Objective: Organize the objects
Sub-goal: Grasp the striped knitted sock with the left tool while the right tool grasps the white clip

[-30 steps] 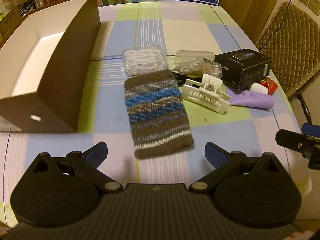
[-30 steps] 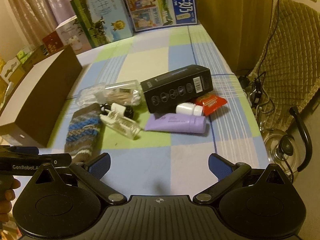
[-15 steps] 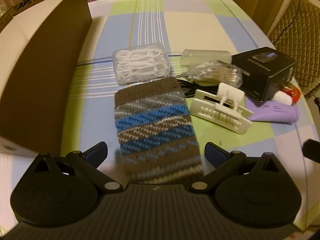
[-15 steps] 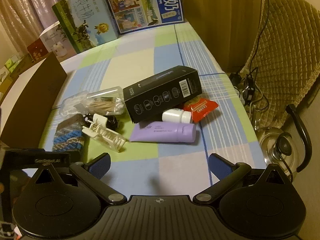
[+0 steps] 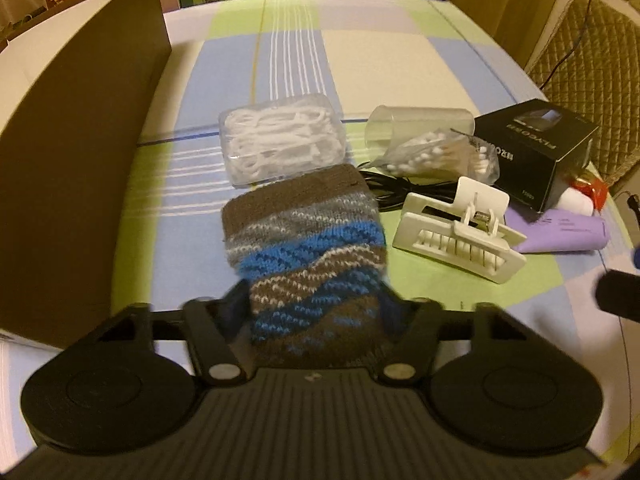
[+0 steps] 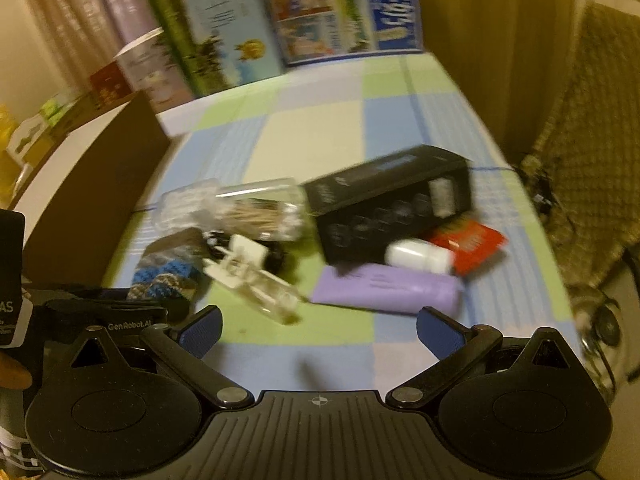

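Legibly, only "GenRobot.AI" on the left gripper (image 6: 120, 316) and "PLAYGO" upside down on the one black box (image 5: 536, 148) can be read. One knitted pouch (image 5: 308, 256) lies on the table (image 5: 400, 68) near its front edge, the left jaws closing around its near end. Right gripper (image 6: 318, 336) jaws spread, empty, above bare cloth before one purple tube (image 6: 388, 288) and one white hair clip (image 6: 248, 276).

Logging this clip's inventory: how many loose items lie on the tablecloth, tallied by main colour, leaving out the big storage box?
Clear plastic: 3, floss pick case, cup, cotton swab bag
White: 2, hair claw, small bottle
Black: 2, carton, cable
Purple: 1, tube
Red: 1, packet
Brown and blue knit: 1, pouch
Total: 10
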`<state>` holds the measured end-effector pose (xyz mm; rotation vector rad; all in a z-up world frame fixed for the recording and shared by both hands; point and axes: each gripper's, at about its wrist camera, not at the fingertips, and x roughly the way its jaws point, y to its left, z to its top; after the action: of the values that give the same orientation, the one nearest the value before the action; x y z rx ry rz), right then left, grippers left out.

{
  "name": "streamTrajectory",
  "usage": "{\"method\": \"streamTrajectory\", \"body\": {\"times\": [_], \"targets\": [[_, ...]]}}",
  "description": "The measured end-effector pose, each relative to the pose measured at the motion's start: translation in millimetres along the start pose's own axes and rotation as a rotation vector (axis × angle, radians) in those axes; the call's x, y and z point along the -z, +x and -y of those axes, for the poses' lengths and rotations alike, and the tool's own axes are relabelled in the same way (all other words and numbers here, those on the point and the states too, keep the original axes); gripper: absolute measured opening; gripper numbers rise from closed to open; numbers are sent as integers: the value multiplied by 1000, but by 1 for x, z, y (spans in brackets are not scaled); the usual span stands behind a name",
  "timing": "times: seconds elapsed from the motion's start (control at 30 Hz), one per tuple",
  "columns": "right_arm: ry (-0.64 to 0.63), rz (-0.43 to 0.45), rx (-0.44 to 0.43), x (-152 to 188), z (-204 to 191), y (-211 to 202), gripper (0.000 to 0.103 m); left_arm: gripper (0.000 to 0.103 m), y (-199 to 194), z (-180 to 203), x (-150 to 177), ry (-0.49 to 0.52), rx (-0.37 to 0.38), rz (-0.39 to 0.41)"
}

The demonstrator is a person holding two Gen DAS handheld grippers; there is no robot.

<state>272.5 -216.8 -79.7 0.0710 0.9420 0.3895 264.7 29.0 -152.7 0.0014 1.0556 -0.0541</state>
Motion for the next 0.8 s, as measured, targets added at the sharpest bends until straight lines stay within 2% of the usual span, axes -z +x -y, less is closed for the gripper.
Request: {"method": "streamTrajectory", "body": {"times": [0.03, 0.07, 0.1, 0.13, 0.23, 0.5, 0.57, 0.6, 0.63, 0.8], "targets": [[-19, 3, -18, -1, -4, 3, 99, 40, -3, -2, 1, 0, 0, 6], [-41, 8, -35, -2, -8, 7, 96, 38, -4, -5, 2, -1, 3, 8], [-68, 9, -53, -4, -13, 11, 87, 35, -6, -9, 4, -6, 9, 9], [-90, 4, -65, -5, -19, 15, 81, 34, -8, -13, 6, -11, 10, 8], [-151, 0, -90, -8, -30, 29, 72, 32, -13, -20, 12, -21, -2, 5], [-325, 27, -80, -13, -54, 60, 69, 32, -25, -39, 28, -46, -6, -9], [-359, 31, -69, -13, -58, 67, 63, 31, -28, -41, 30, -43, -4, -10], [-379, 28, -65, -13, -60, 70, 54, 31, -29, -42, 31, -40, -3, -10], [-399, 20, -59, -14, -61, 74, 49, 31, -31, -42, 32, -37, 0, -10], [-446, 18, -48, -5, -68, 71, 48, 29, -39, -45, 36, -22, 13, -9]]}}
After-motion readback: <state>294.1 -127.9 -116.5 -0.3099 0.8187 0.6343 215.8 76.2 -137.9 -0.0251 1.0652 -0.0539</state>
